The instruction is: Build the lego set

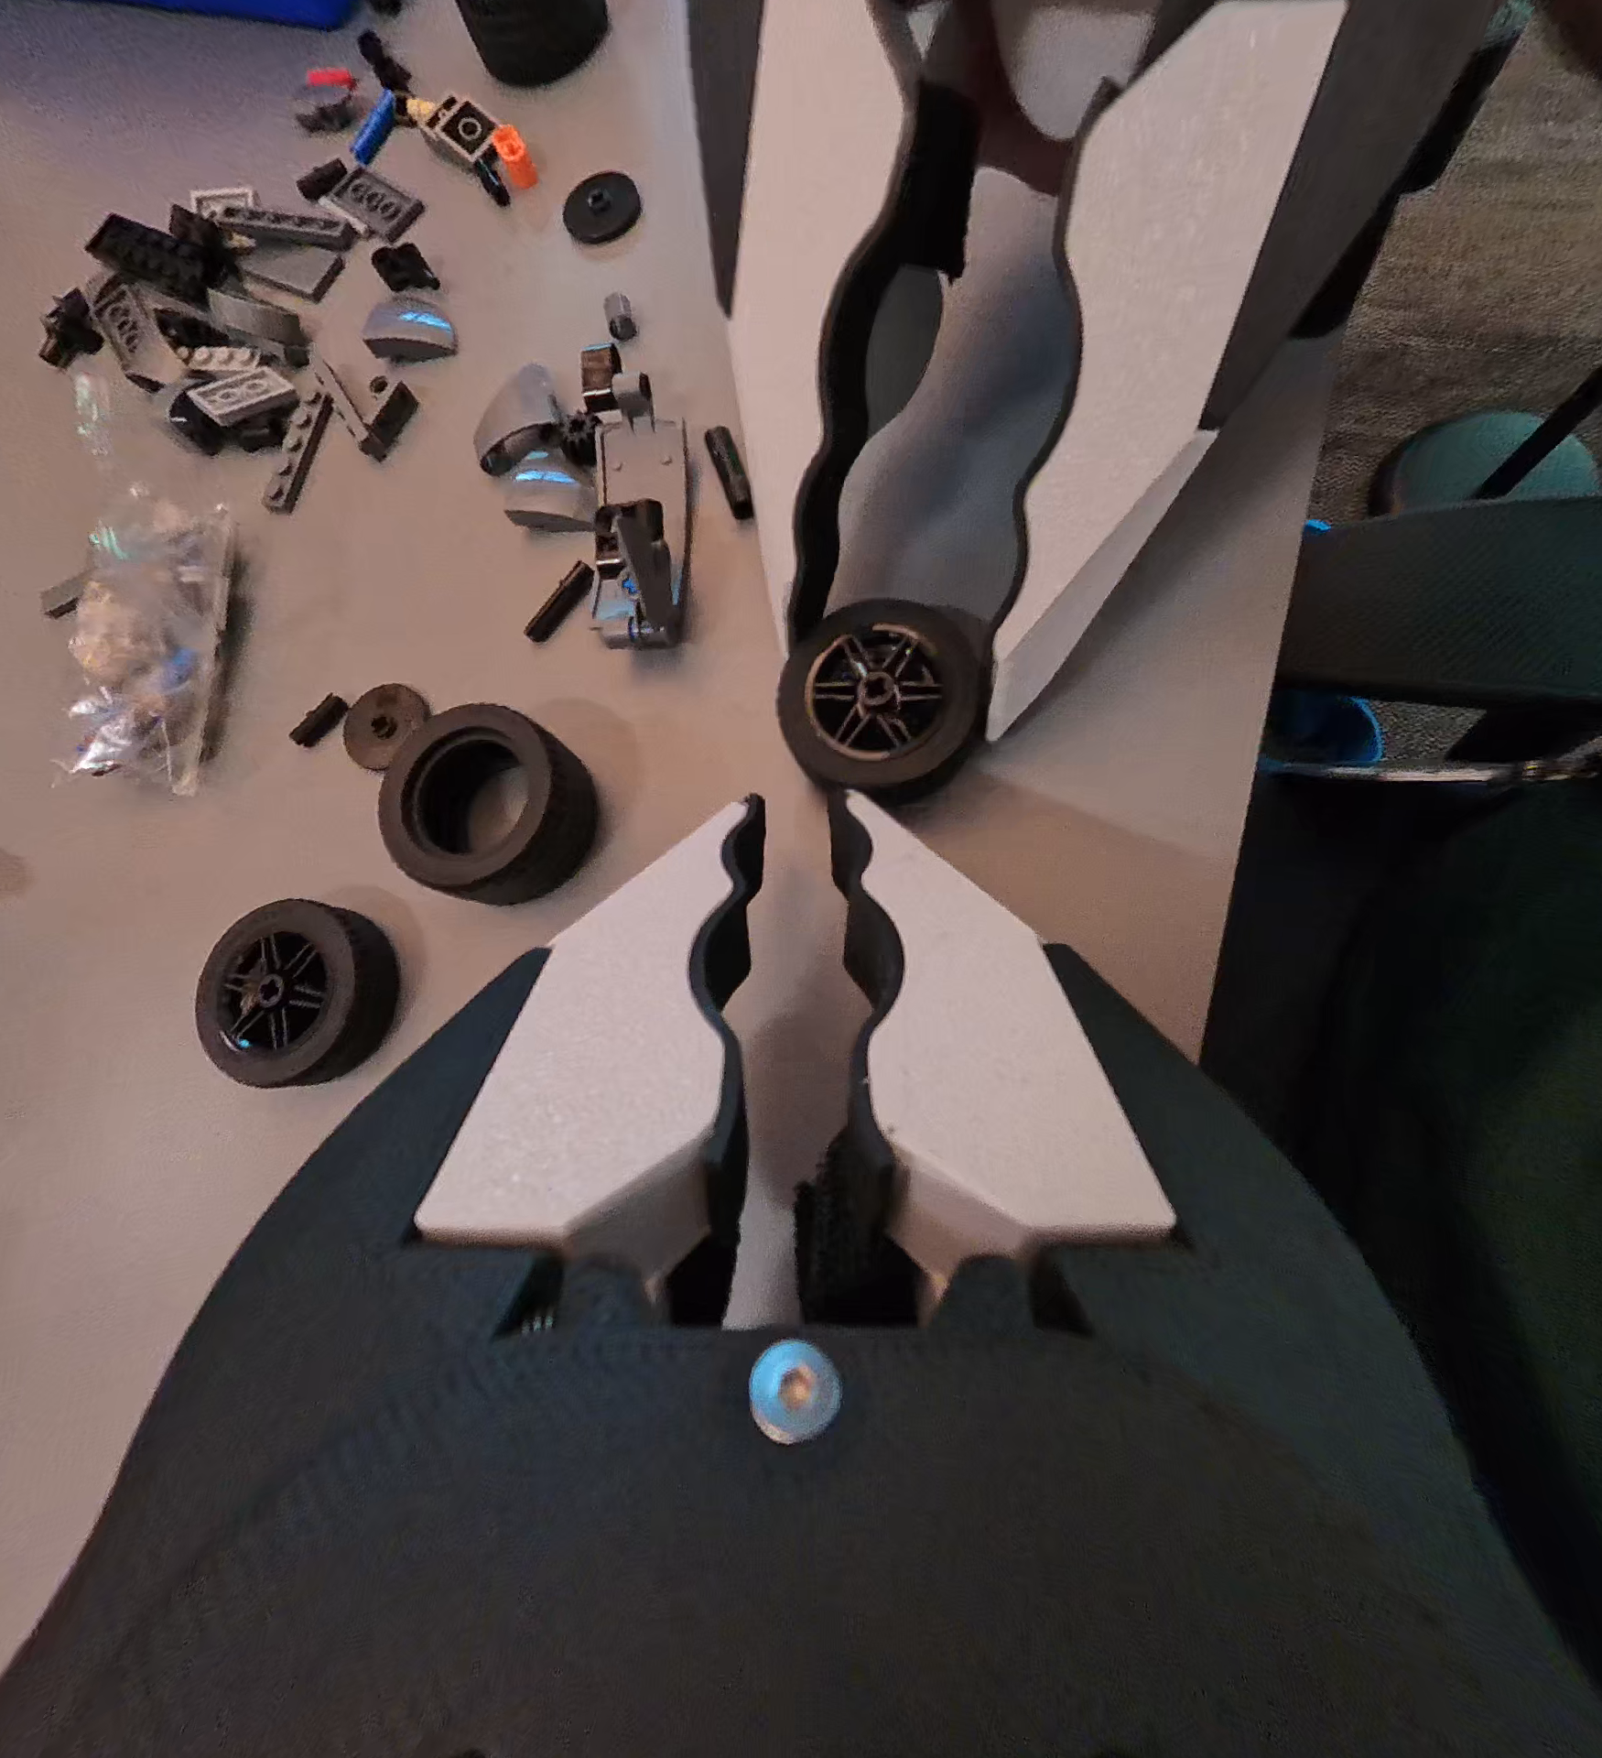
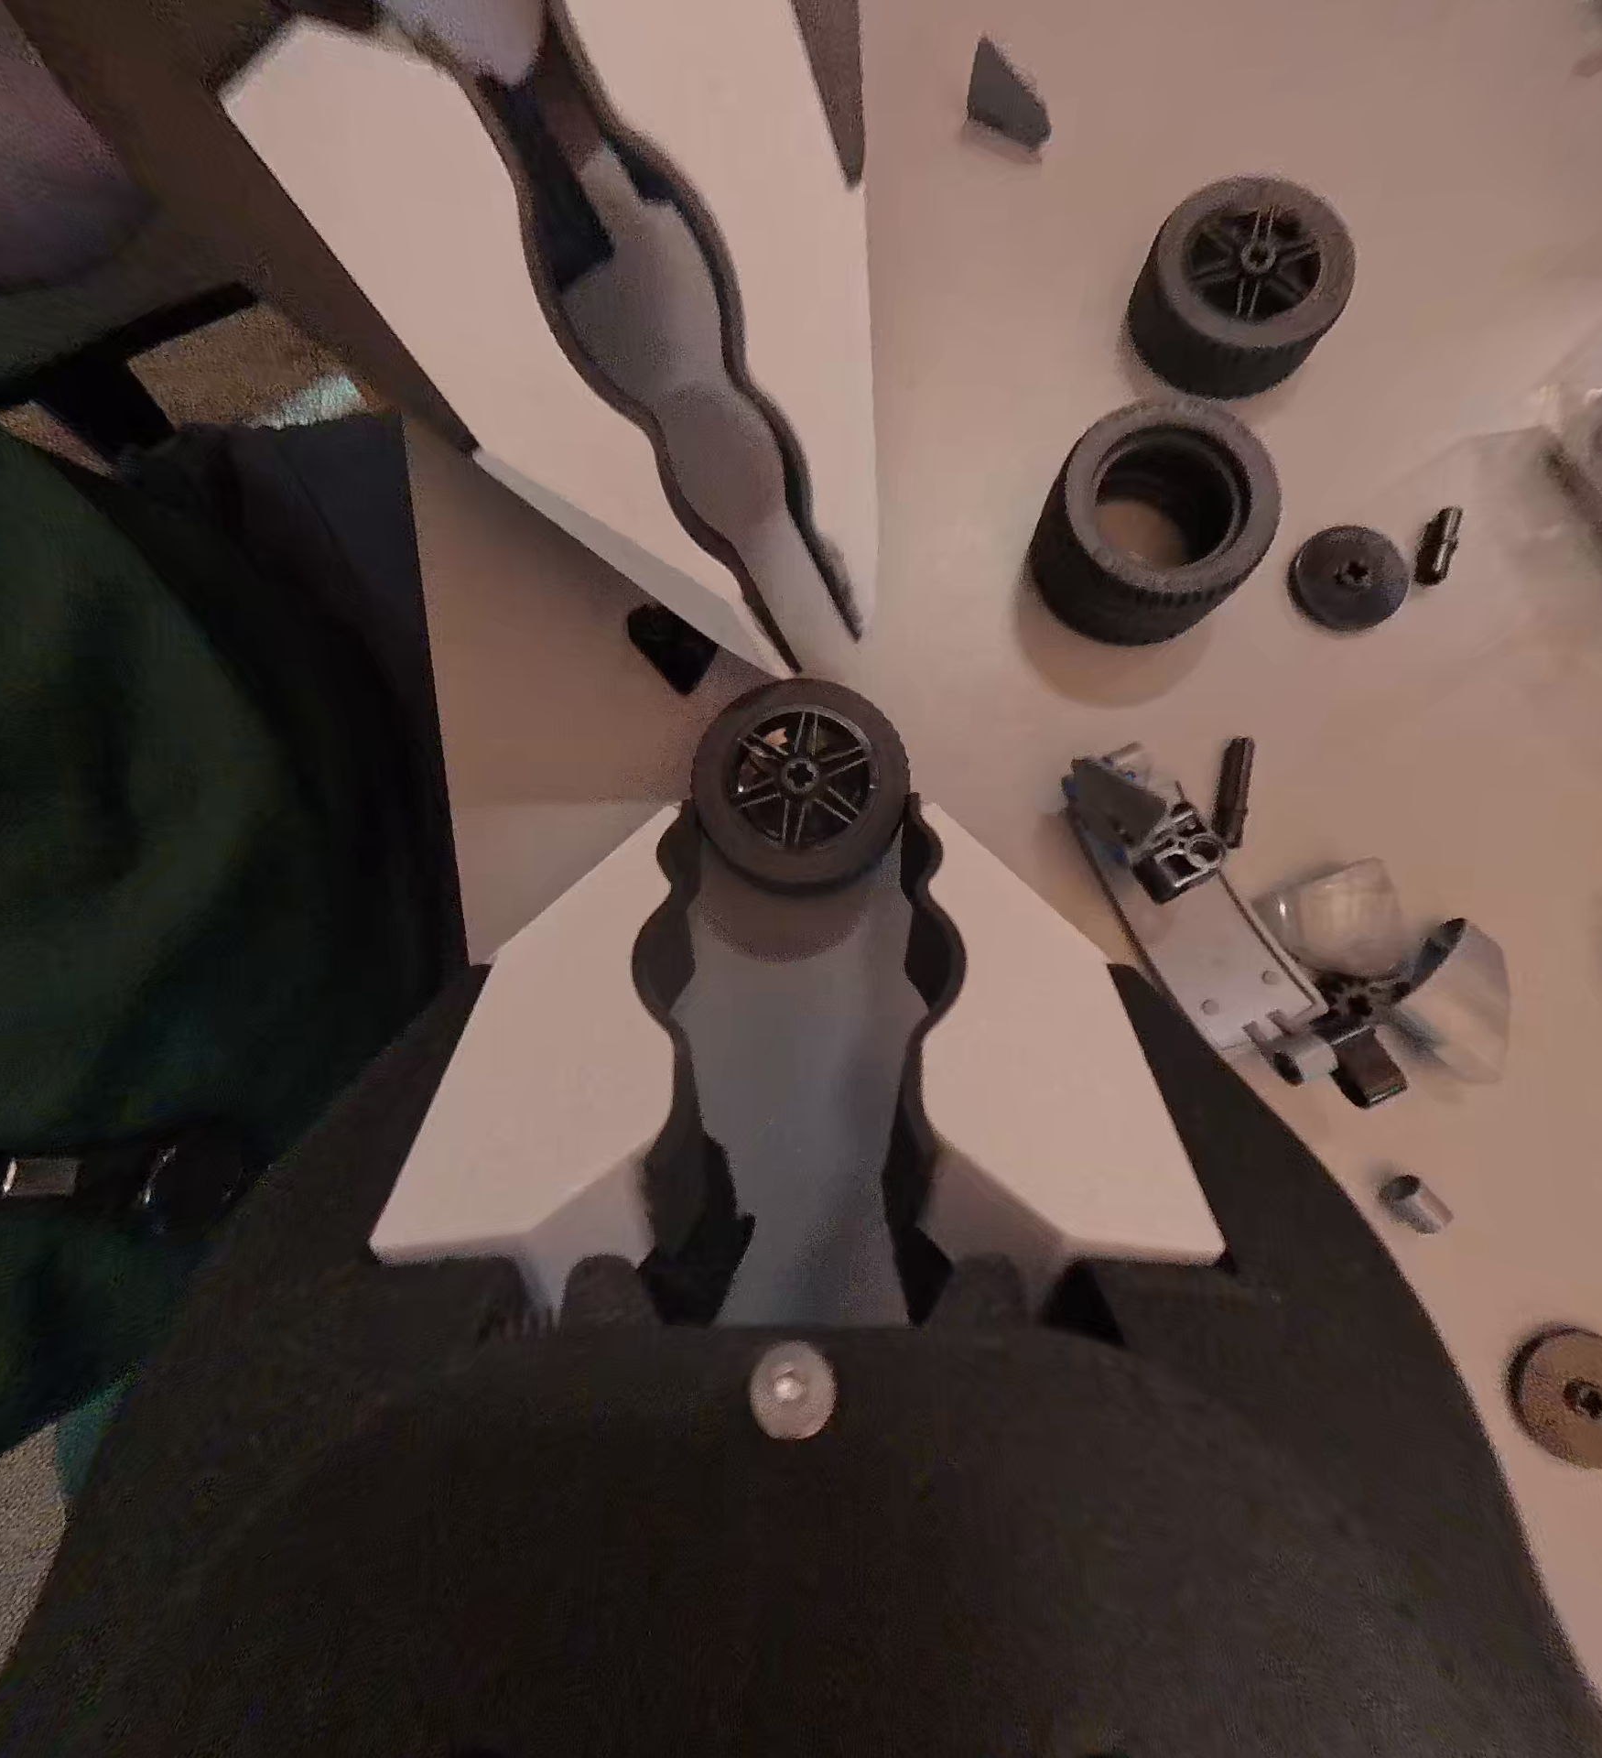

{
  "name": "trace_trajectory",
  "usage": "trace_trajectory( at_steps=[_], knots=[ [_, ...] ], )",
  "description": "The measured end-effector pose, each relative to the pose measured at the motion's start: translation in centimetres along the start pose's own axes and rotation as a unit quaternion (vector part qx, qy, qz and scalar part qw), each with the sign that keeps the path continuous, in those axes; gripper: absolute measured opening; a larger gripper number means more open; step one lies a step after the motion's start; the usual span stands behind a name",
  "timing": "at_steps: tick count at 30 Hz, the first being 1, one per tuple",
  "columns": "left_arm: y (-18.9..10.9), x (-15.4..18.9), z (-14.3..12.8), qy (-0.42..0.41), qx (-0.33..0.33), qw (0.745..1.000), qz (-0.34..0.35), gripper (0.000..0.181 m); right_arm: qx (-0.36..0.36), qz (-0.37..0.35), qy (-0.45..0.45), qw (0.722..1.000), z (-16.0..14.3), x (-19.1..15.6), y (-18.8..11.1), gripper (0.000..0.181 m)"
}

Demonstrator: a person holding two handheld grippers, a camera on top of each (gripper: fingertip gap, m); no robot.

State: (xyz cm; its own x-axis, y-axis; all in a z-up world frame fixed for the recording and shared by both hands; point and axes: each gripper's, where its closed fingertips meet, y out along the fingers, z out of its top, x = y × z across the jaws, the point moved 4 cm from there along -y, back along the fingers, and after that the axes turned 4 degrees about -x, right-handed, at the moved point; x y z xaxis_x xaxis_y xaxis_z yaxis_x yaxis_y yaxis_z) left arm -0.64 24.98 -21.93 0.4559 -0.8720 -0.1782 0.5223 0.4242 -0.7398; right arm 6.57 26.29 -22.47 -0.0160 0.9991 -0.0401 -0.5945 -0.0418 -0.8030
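My right gripper (image 2: 797, 820) is shut on a small black wheel (image 2: 797, 780) with a spoked rim, gripping its tyre between the fingertips near the table's edge. In the left wrist view it reaches in from the top (image 1: 894, 635) with the wheel (image 1: 878, 699). My left gripper (image 1: 794, 809) points at the wheel from the opposite side, tips just short of it, jaws only narrowly apart and empty. A partly built grey body (image 1: 635, 533) lies on the table, also in the right wrist view (image 2: 1197, 932).
On the table (image 1: 493, 1237) lie another rimmed wheel (image 1: 293, 989), an empty tyre (image 1: 488, 804), two black discs (image 1: 385, 725) (image 1: 599, 207), a clear bag (image 1: 150, 647) and a pile of loose pieces (image 1: 207, 314). The table edge (image 1: 1254, 761) borders a dark chair (image 1: 1491, 609).
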Motion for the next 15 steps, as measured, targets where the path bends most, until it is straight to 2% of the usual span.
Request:
trace_trajectory(
  at_steps=[1, 6, 12, 15],
  knots=[
    [-0.1, 0.0, 0.0, 0.001, 0.002, 1.000, 0.004, 0.007, 0.003, -0.004, 0.000, 1.000, 0.4, 0.0, -0.1, 0.041],
    [-4.1, -2.7, -0.4, -0.025, 0.034, 0.998, 0.055, 0.008, 0.019, -0.014, -0.026, 0.999, 4.1, 0.3, 0.1, 0.041],
    [-8.6, -6.8, -4.0, -0.084, 0.042, 0.989, 0.110, 0.010, -0.017, -0.013, -0.077, 0.997, 8.8, 0.4, 4.5, 0.041],
    [-9.6, -8.0, -5.4, -0.096, 0.044, 0.986, 0.130, 0.009, -0.020, -0.015, -0.071, 0.997, 9.6, 1.1, 4.8, 0.041]
  ],
)
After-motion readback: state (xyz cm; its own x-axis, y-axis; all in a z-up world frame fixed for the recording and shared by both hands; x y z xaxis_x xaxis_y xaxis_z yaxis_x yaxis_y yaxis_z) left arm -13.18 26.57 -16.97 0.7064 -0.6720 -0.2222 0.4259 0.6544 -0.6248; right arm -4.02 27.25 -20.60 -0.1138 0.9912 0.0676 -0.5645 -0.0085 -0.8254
